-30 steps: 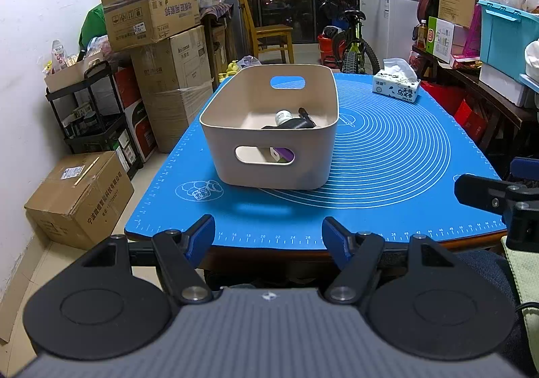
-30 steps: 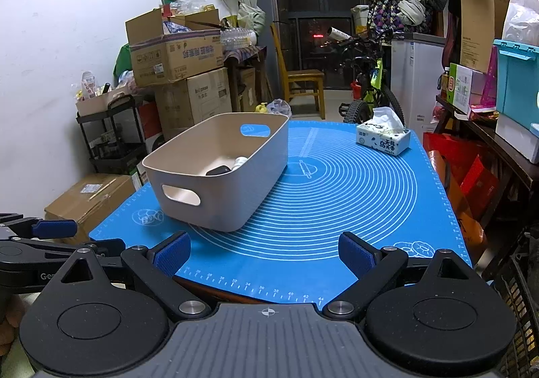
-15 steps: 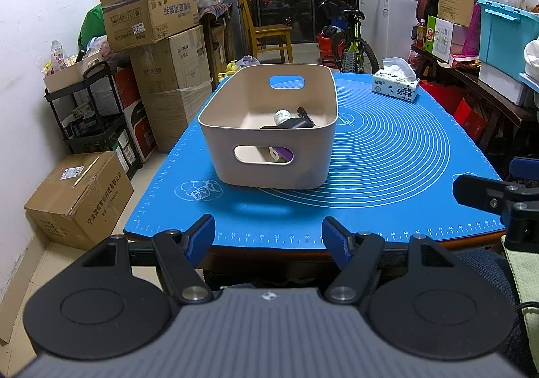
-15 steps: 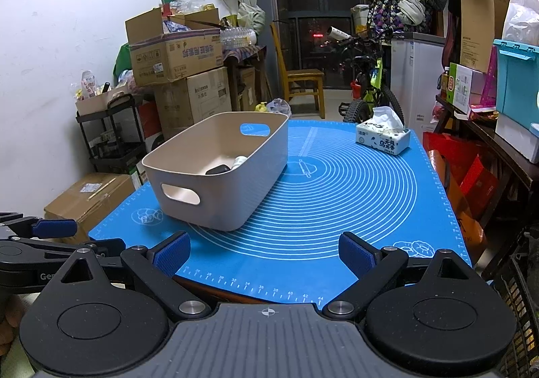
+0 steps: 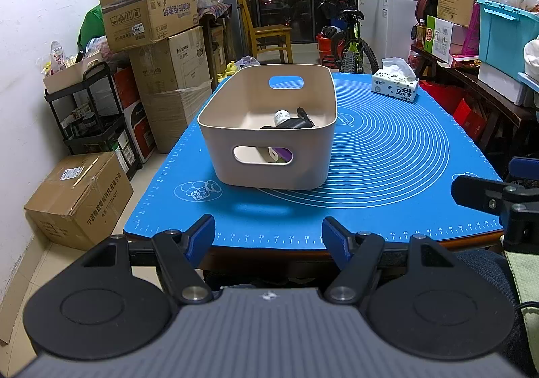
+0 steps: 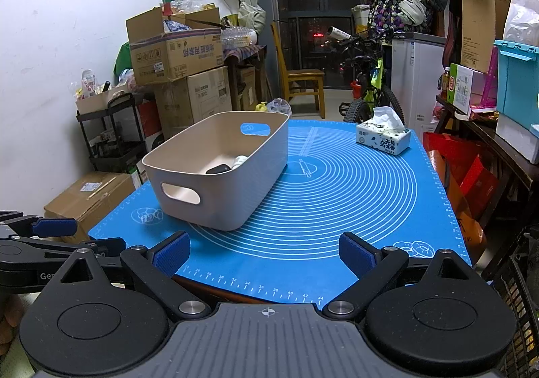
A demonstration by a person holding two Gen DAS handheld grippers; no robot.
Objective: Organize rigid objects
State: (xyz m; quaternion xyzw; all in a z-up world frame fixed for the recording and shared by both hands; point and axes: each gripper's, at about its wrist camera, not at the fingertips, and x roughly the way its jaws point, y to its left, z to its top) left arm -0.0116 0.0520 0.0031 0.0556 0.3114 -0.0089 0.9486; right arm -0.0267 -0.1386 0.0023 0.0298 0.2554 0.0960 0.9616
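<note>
Left claw: my left claw [image 5: 267, 238] gapes wide with nothing in it, off the mat's near edge.
Right claw: my right claw [image 6: 264, 255] is also spread and bare, over the near edge.
Bin: the beige bin [image 5: 269, 156] sits ahead on the blue mat [image 5: 387, 159], toward its left side.
Contents: a small bottle [image 5: 282, 116] and dark items lie inside.
Tissue box: the tissue box [image 6: 384, 139] sits near the far right corner.

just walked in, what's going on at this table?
A person holds two handheld grippers near the front edge of the blue mat. Both the left gripper and the right gripper are open and empty, touching nothing. A beige bin stands on the mat with a few small items already inside, among them a black object and a white-capped bottle. A tissue box sits at the far right of the mat. No other loose items show on the mat.
</note>
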